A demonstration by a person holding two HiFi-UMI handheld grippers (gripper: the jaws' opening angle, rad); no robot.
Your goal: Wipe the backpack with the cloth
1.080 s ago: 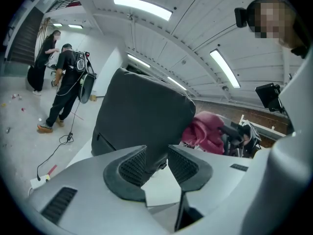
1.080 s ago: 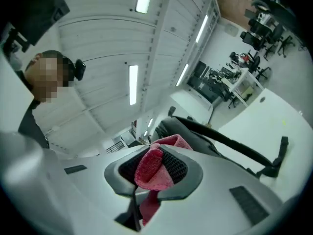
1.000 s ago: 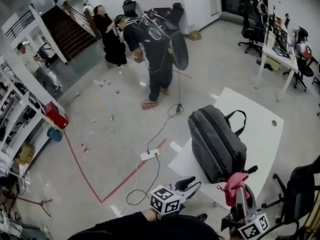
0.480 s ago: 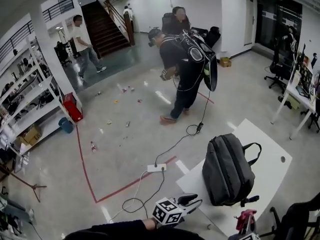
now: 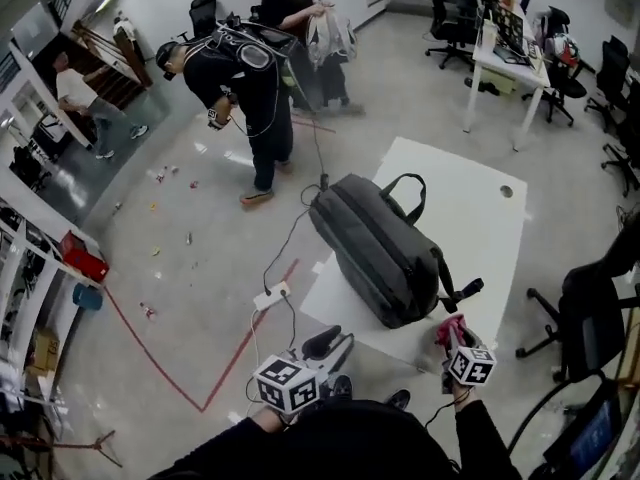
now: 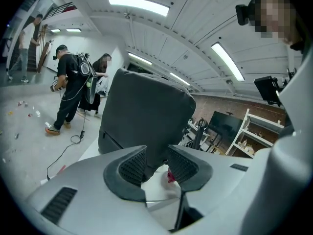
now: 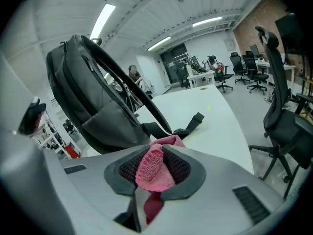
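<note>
A dark grey backpack [image 5: 385,253] lies on a white table [image 5: 470,218]. By its near end, my right gripper [image 5: 450,334] is shut on a pink cloth [image 5: 449,328]. The right gripper view shows the cloth [image 7: 154,168] bunched between the pads, with the backpack [image 7: 98,106] and its straps just ahead and to the left. My left gripper [image 5: 327,345] hovers off the table's near left corner. Its jaws are open with nothing between them in the left gripper view [image 6: 156,165], and the backpack [image 6: 146,116] rises right in front.
A power strip [image 5: 270,296] and cables lie on the floor left of the table. A person wearing gear [image 5: 250,88] bends over further back, with others behind. A black office chair [image 5: 590,318] stands at the table's right; desks and chairs [image 5: 510,48] fill the far right.
The head view has swung, bringing the backpack to the centre. My right gripper has come down with the cloth to the backpack's near end. The left gripper has barely shifted.
</note>
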